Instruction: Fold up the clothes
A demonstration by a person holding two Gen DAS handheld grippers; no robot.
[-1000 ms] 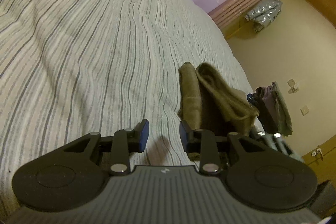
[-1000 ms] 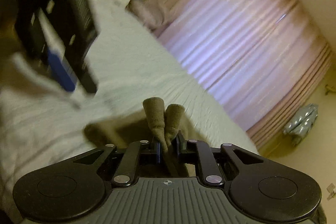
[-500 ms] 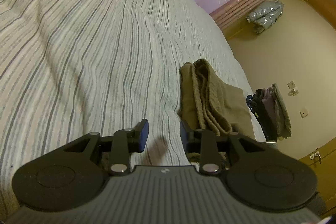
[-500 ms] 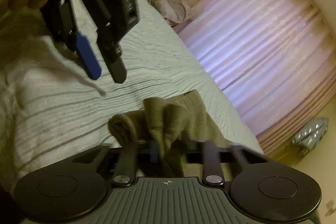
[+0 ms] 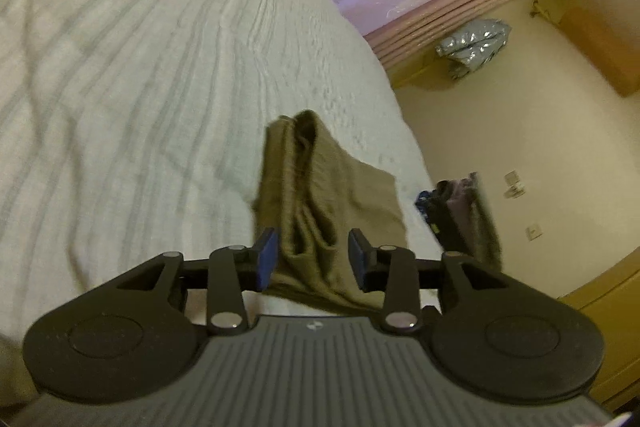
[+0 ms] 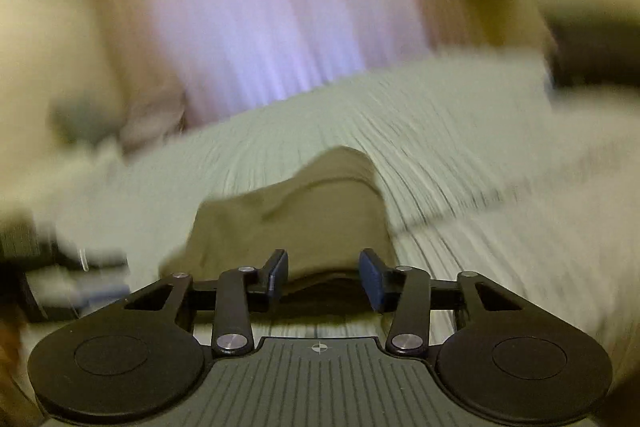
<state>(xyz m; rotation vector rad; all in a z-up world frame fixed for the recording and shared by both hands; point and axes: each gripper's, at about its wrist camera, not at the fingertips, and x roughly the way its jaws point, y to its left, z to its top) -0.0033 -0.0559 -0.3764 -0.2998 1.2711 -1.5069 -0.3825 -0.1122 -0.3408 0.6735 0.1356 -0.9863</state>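
Now my left gripper (image 5: 312,259) is holding its jaws parted, having just widened, with the folded olive-brown garment (image 5: 320,195) lying between and beyond them on the striped bed (image 5: 140,87), untouched by either pad. My right gripper (image 6: 323,275) is also standing apart, its jaws having just narrowed, ungripping, the garment just ahead of them.

No words, labels, brand names or numbers can be read in either view. The only sign is a small round crosshair mark printed on the ribbed grey body of each tool: on the left tool (image 5: 312,259) and on the right tool (image 6: 323,274), at the middle of the near edge behind the fingers.
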